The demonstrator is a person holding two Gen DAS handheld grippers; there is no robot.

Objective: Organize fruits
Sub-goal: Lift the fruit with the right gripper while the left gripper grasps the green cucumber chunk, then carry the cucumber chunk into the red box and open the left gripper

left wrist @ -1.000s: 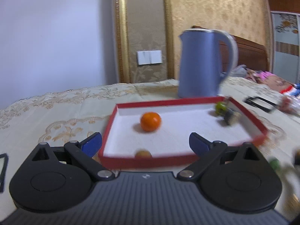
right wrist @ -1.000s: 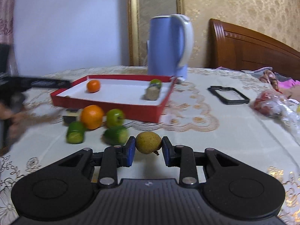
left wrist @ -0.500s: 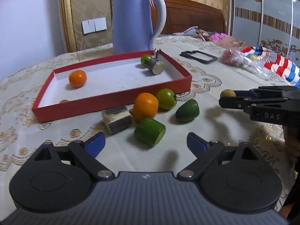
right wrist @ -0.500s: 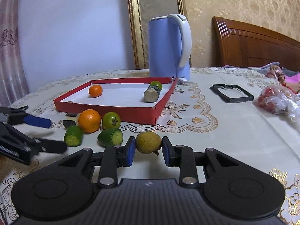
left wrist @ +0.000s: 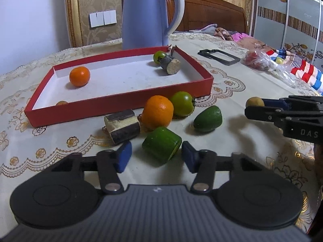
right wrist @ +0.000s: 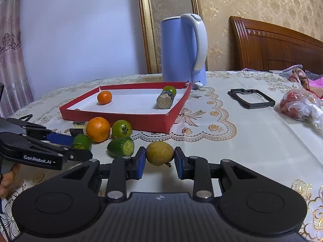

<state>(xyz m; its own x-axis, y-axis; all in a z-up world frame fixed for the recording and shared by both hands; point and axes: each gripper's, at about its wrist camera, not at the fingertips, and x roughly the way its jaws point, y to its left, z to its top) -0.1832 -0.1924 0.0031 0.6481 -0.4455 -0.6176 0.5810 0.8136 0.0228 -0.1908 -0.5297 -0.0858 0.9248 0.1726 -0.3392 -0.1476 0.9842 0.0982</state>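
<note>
Green fruit piece (left wrist: 161, 145) between closing left jaws, untouched, right jaws clamping yellow fruit (right wrist: 159, 152).

Loose fruits (left wrist: 159, 111) beside red tray (left wrist: 119, 109)

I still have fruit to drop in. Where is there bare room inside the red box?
The red box is bare through its middle, between the small orange near the left wall and the green fruit and cut stick in the far right corner. A small brownish fruit sits by the near wall.
</note>
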